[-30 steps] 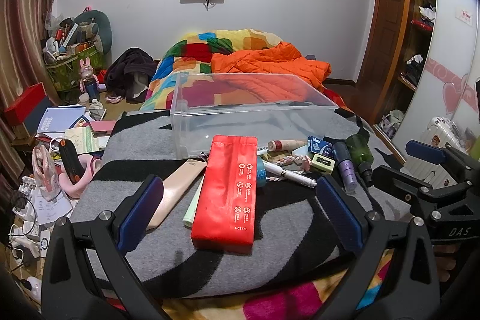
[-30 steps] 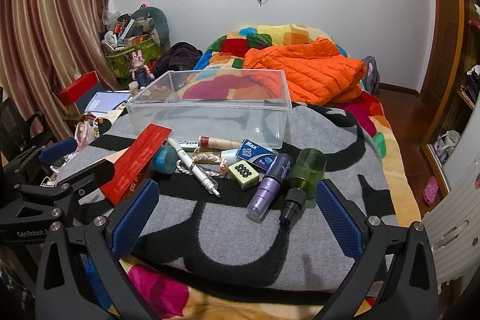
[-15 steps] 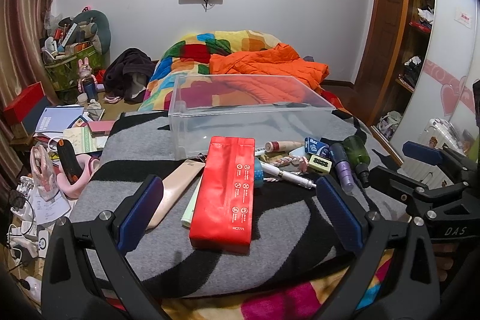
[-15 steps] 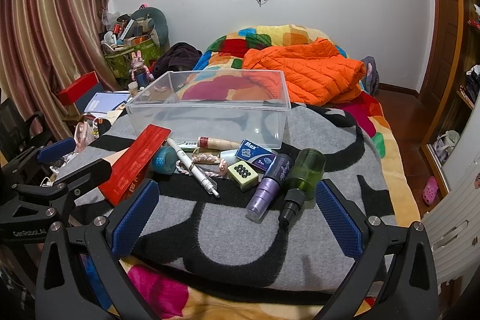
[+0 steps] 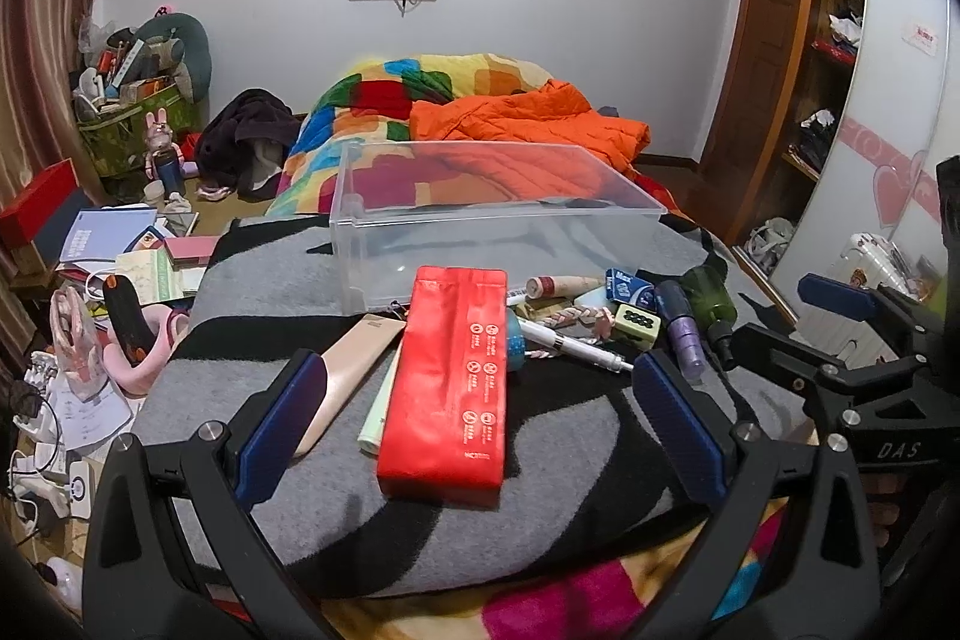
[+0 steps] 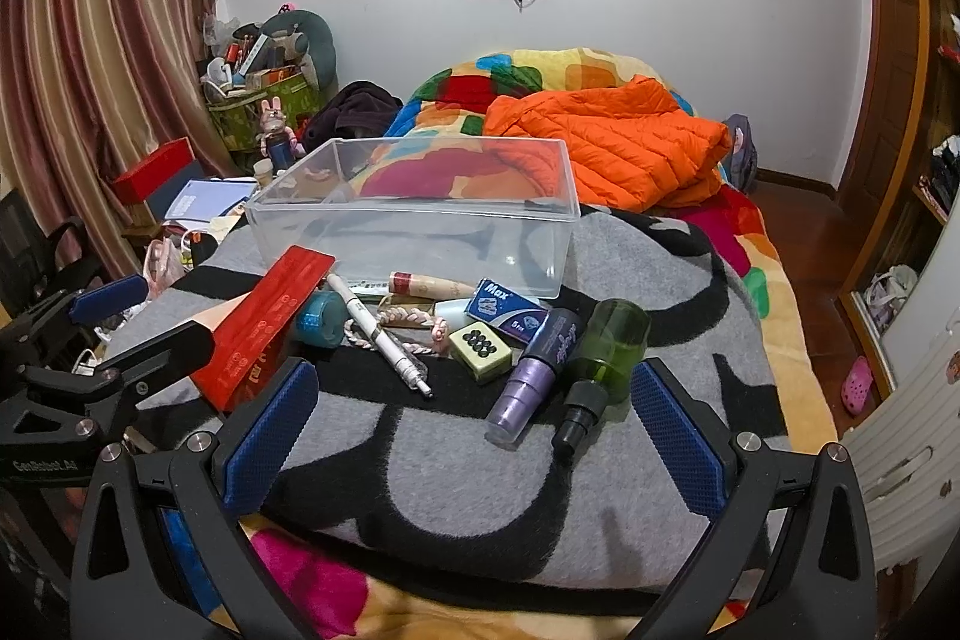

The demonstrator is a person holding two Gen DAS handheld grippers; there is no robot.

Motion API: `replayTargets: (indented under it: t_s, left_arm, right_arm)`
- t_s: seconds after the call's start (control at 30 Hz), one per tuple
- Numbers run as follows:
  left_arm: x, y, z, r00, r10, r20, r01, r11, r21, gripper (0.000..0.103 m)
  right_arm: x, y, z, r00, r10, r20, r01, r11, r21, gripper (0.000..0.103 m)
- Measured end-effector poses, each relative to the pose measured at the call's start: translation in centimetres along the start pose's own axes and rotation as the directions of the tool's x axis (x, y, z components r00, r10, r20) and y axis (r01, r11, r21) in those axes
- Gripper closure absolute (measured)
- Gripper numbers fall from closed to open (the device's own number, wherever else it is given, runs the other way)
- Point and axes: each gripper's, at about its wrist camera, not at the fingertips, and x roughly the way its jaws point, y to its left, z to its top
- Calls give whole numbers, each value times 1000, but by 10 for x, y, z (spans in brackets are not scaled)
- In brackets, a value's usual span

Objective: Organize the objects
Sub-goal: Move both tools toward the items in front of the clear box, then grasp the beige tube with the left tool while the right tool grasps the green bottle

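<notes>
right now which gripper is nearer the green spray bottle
Right. The right gripper frames the green spray bottle just ahead of its fingertips; the left gripper faces the red pouch, with the bottle off to its right.

Grey-and-black woven blanket (image 6: 480, 466) covers the bed. Directly on it: clear rectangular plastic bin (image 6: 414, 226), flat red pouch (image 5: 450, 376), green spray bottle (image 6: 606, 358), purple bottle (image 6: 534, 376).

Clear plastic bin (image 6: 414, 232) upright, empty, on grey-black blanket (image 6: 480, 472). In front of it: red pouch (image 5: 450, 376) flat, white pen (image 6: 378, 334), purple bottle (image 6: 534, 376) beside green spray bottle (image 6: 606, 358), both lying down; blue Max box (image 6: 510, 310), dotted cube (image 6: 480, 349).
</notes>
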Motion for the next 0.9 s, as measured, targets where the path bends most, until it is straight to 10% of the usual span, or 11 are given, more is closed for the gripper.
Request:
replayTargets:
  t_s: [0.17,0.3,0.9]
  left_arm:
    - [6,16,6,1000,4,-4,-4,1000,-21,0]
    - [12,32,11,998,52,-33,-52,999,-7,24]
    - [63,98,-31,963,165,-214,-171,985,-8,25]
  right_arm:
    - [3,-11,4,999,-40,20,40,999,0,0]
    - [10,-31,9,997,-77,20,77,996,35,0]
    - [72,-108,10,989,-75,-127,104,964,245,20]
